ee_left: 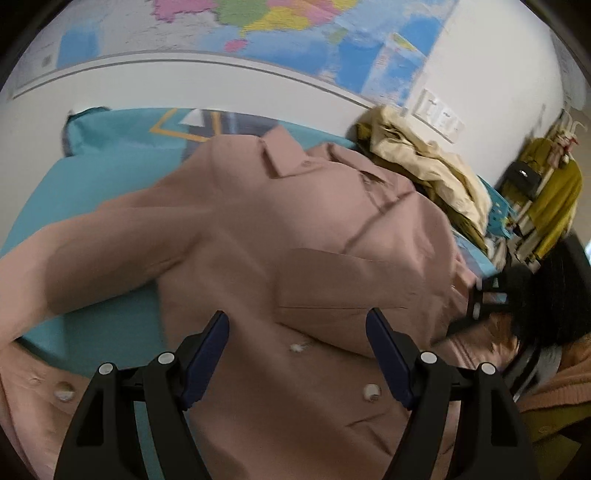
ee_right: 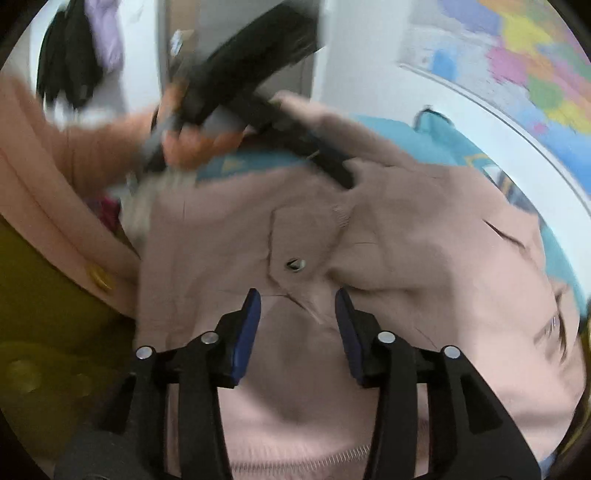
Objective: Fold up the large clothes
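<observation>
A large dusty-pink coat [ee_left: 295, 221] lies spread on a teal bed sheet [ee_left: 110, 177], collar [ee_left: 284, 155] toward the wall. One sleeve [ee_left: 74, 258] runs out to the left. My left gripper [ee_left: 297, 314] hovers open over the coat's front, near a pale button [ee_left: 371, 391], with nothing between its fingers. In the right wrist view the coat [ee_right: 406, 240] fills the middle. My right gripper [ee_right: 297, 291] stands partly open just above the fabric below a dark button [ee_right: 295, 264], and no cloth is pinched. A hand [ee_right: 184, 144] holds the other gripper's black body at the upper left.
A heap of cream and olive clothes [ee_left: 424, 166] sits on the bed's far right. A coloured wall map [ee_left: 258, 29] hangs behind. A rack with an olive garment [ee_left: 546, 192] stands at the right. The person's pink cardigan sleeve [ee_right: 55, 177] and dark hanging clothes [ee_right: 66, 55] are at the left.
</observation>
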Demonstrator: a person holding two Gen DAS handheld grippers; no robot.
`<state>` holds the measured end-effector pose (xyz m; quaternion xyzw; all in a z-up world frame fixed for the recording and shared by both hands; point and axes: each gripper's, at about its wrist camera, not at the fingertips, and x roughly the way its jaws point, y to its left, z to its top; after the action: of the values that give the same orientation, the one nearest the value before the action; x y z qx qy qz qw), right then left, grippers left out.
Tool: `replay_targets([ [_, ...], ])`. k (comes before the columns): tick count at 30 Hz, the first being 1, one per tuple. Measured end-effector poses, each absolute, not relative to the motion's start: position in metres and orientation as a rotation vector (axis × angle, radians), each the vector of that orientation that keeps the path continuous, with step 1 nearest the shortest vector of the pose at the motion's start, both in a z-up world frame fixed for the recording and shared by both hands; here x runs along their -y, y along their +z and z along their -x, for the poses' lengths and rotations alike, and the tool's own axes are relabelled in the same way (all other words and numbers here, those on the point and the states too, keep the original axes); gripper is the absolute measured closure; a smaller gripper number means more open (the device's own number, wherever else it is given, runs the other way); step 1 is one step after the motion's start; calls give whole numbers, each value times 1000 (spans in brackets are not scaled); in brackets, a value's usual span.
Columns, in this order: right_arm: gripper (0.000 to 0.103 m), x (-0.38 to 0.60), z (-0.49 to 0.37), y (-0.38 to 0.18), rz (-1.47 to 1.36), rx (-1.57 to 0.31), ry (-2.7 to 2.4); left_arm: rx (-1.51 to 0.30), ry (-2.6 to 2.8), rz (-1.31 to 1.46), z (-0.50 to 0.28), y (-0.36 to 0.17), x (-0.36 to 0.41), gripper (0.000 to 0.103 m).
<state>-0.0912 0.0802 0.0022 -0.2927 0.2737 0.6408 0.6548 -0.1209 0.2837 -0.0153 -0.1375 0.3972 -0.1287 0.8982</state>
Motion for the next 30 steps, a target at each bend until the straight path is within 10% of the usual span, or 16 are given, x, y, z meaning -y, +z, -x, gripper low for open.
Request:
replay_targets([
  [6,52,-49,-8,26,456,-687,1142,-843,-317,205,111,-17,-249,24],
  [10,13,-70,-61,6,552,-718,993,-890,-329,204,101,-27,-240,24],
  [12,14,-80,-77,-5,617,-718,969,-902,-333,206,98,-30,-237,24],
  [15,29,-86,-90,-23,647,-801,1042,-919,-327,209,93,-35,-233,36],
  [19,101,-76,-82,-29,622,-829,1122,-930,-315,201,85,-41,-230,73],
  [21,101,-68,-82,-17,563,-804,1112,-922,-329,220,82,-40,-232,101],
  [30,100,-30,-133,30,183,-729,898,-719,-121,153,43,6,-265,96],
])
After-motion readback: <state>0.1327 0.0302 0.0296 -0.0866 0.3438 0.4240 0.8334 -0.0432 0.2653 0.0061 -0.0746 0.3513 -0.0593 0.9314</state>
